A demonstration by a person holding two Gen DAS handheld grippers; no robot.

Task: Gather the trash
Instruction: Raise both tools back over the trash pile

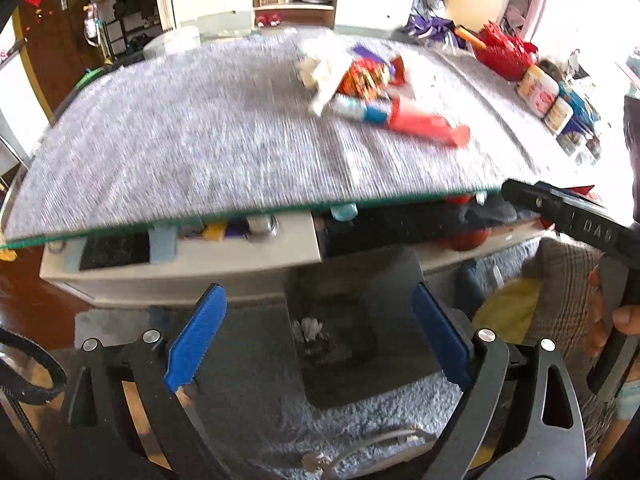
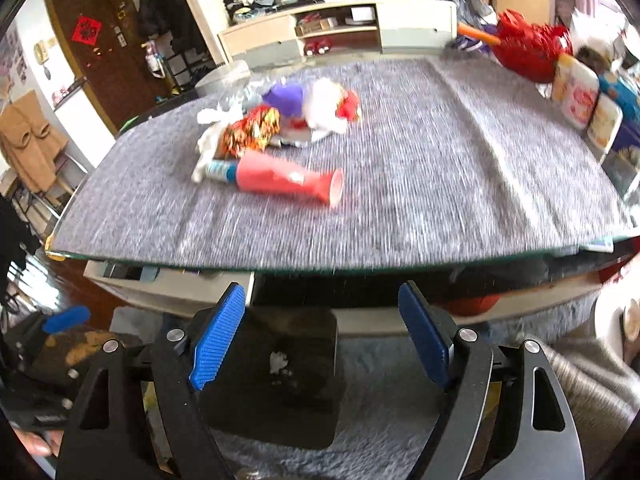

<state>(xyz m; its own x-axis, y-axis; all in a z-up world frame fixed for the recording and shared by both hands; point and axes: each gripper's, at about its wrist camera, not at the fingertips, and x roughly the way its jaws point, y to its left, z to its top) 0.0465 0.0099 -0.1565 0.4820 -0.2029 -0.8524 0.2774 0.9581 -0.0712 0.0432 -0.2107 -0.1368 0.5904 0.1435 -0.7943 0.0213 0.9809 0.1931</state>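
Cluttered living room, brown door and white TV cabinet at back; glass tabletop (image 1: 120,236) covered by grey woven mat (image 1: 200,132), frames motion-blurred. Trash pile on mat: red tube-shaped wrapper (image 2: 288,182) lying on its side nearest the front edge, shiny orange-red foil packet (image 2: 252,128) just behind it, crumpled white tissue (image 2: 212,124) touching the packet, purple and white scraps (image 2: 304,100) beyond. Dark bin (image 1: 360,320) on carpet below the tabletop edge, with a white crumpled scrap (image 1: 310,328) inside. Left tool (image 1: 316,340) spread wide, nothing between blue pads, above the bin. Right tool (image 2: 320,336) likewise spread, empty, above the same bin (image 2: 280,380). Red basket (image 2: 528,52) and jars at far right edge.
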